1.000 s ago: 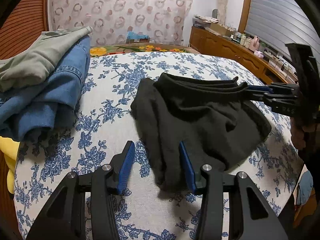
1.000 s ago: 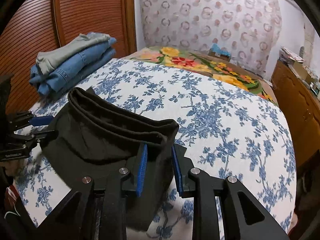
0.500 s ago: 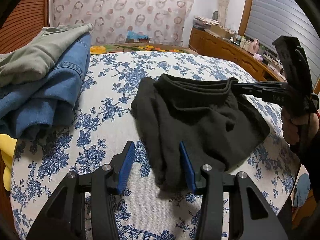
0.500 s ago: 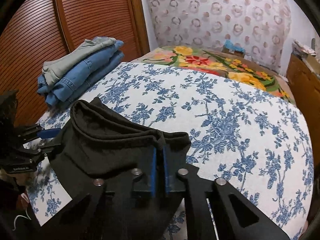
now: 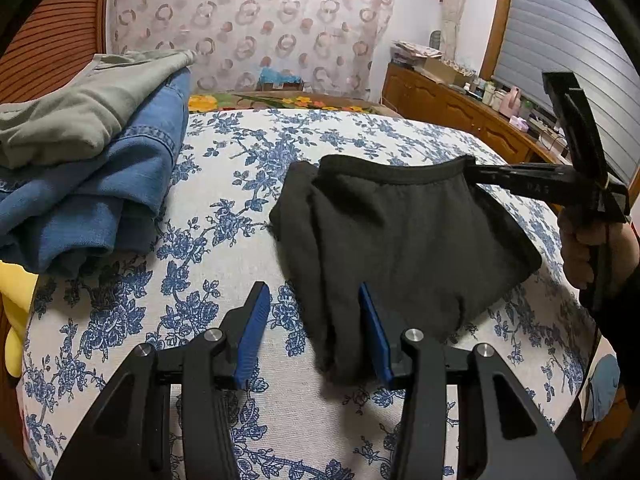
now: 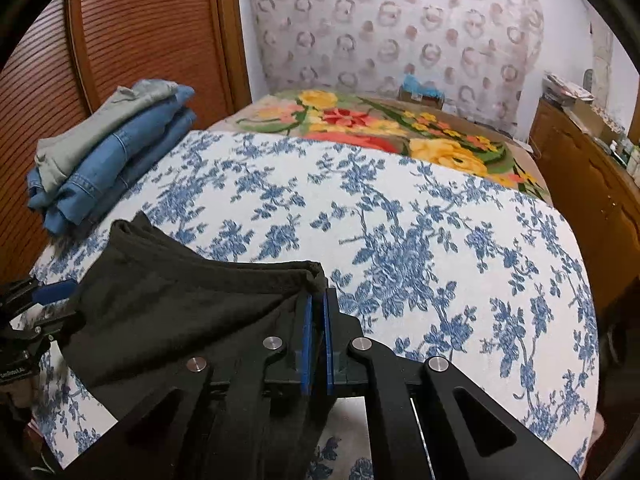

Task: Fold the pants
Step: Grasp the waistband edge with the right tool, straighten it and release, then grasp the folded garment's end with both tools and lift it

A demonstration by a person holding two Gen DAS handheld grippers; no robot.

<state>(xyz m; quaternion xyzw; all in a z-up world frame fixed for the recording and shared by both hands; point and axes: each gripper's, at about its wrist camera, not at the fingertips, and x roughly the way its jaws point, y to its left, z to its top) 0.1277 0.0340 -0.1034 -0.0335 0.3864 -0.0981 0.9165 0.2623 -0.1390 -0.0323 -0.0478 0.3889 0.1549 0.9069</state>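
My right tongs (image 6: 316, 320) pinch the waistband corner of the black pants (image 5: 400, 236) mid-frame on the bed (image 5: 224, 184). My left tongs (image 5: 312, 320) stand half open, empty, straddling the near left corner, waistband running left-right.

Both grippers are matte black plastic: the left gripper (image 5: 312, 322) and right gripper (image 6: 317, 322) carry blue ribbed pads (image 5: 252, 328), silver screws (image 5: 413, 335), and triangular cut-outs.

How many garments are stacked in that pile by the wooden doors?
3 that I can see: grey-green pants on top, blue jeans beneath, and another denim layer lowest. More could be hidden inside the pile.
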